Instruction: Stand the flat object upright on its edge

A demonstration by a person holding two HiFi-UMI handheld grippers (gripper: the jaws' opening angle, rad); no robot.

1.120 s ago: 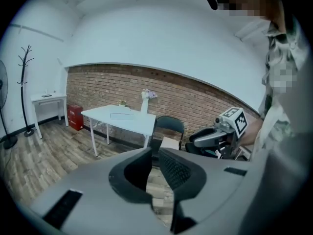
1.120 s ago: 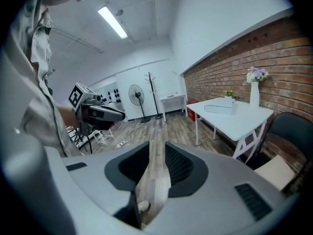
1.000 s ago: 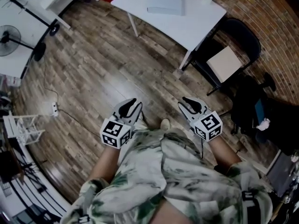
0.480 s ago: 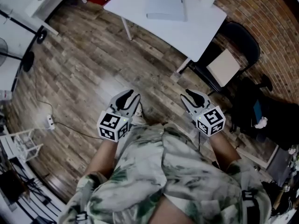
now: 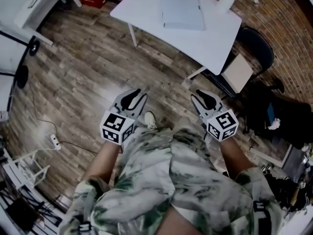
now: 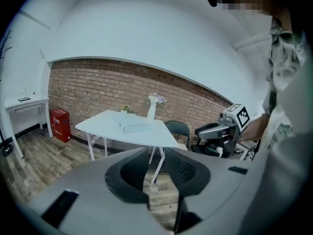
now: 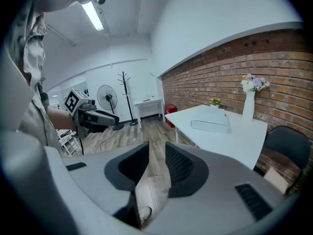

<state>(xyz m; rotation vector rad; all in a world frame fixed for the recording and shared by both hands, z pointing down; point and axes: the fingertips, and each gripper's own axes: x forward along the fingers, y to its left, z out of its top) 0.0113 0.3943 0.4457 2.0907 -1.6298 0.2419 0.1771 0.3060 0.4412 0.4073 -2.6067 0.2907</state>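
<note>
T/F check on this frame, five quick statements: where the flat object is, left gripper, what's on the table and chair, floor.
1. The flat object lies flat on the white table. True.
2. The left gripper holds the flat object. False: its jaws stand apart with nothing between them, and the object is on the table.
3. A vase with flowers stands on the table. True.
4. The seat of the black chair is bare. False: a pale board lies on it.
5. The floor is carpeted. False: it is wood planks.
</note>
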